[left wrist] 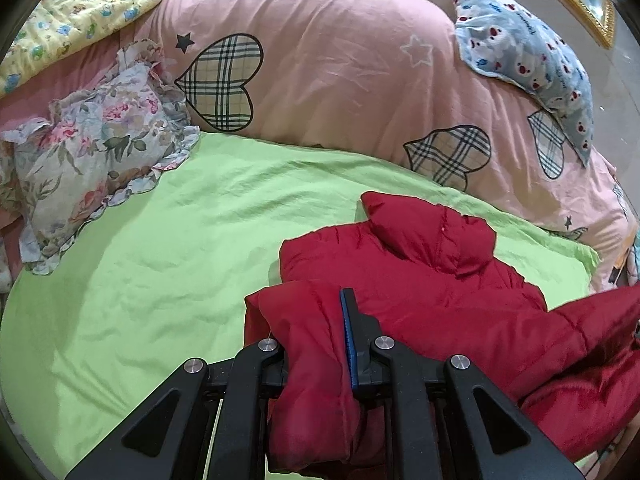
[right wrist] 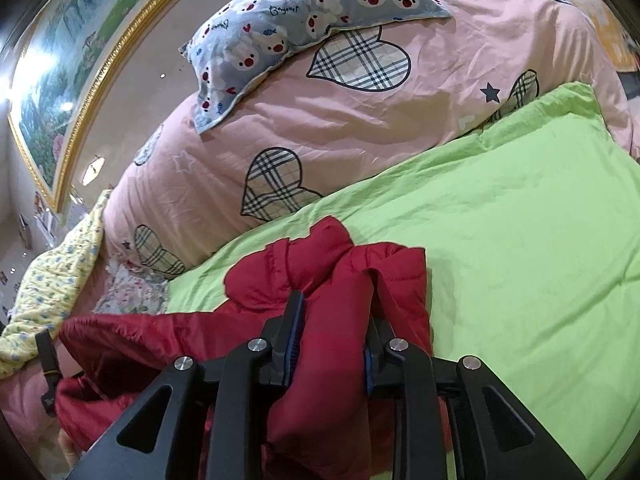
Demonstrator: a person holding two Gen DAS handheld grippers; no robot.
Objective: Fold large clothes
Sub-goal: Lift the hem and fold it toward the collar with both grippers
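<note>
While both fisheye views look along black two-finger tongs onto the same bed, each shows a different end of the puffy dark-red quilted jacket (left wrist: 420, 280). Seen from the left wrist, the left gripper (left wrist: 312, 320) is clamped on a thick fold of that jacket, only its right blue-padded finger (left wrist: 349, 332) showing, the other buried under cloth. Ahead and right of those tongs the jacket's body lies on the bright green sheet (left wrist: 160, 260); far to their left rests a frilled floral cushion (left wrist: 92, 148), with a yellow printed quilt (left wrist: 80, 12) beyond it. From the right wrist, the right gripper (right wrist: 332, 320) is likewise closed on a bunched red roll, blue pads pressing both sides. Left of those tongs more jacket drapes down. Ahead of both grippers a bulky pink duvet with plaid hearts (left wrist: 340, 60) crosses the bed, a blue-grey bear-print pillow (right wrist: 312, 4) on top. Only the right wrist shows much of the gold-framed landscape painting (right wrist: 60, 92).
</note>
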